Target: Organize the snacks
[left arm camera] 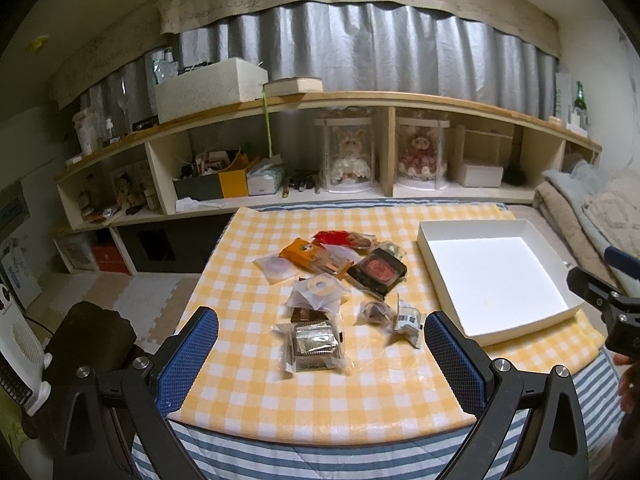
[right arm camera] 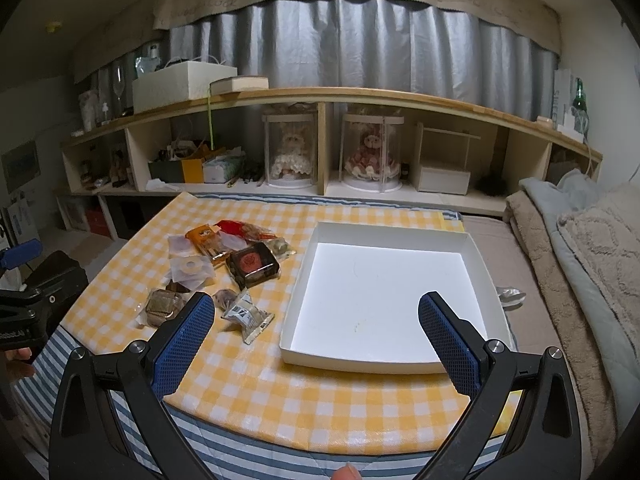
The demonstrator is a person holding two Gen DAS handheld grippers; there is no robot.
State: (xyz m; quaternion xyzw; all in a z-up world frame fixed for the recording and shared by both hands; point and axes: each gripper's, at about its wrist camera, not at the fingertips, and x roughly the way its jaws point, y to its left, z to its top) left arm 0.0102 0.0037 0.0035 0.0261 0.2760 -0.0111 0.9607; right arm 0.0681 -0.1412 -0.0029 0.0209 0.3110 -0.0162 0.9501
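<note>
Several wrapped snacks lie in a loose pile [left arm camera: 340, 276] on the yellow checked tablecloth [left arm camera: 320, 408]; the pile also shows in the right wrist view [right arm camera: 224, 268]. Among them are an orange packet [left arm camera: 302, 254], a dark red-topped pack [left arm camera: 376, 270], a silver-wrapped pack [left arm camera: 314, 344] and a small white-labelled wrap [right arm camera: 248, 314]. An empty white box [right arm camera: 384, 292] stands to their right, also seen in the left wrist view [left arm camera: 492, 280]. My left gripper [left arm camera: 320, 340] is open above the table's near edge, facing the pile. My right gripper [right arm camera: 316, 320] is open, near the box's front edge.
A long wooden shelf [right arm camera: 320, 96] runs behind the table with boxes, two dolls in clear cases [right arm camera: 292, 152] and clutter. Folded blankets [right arm camera: 580, 248] lie at the right. A striped blue cloth [right arm camera: 280, 452] hangs under the table's front edge. A white heater [left arm camera: 20, 356] stands left.
</note>
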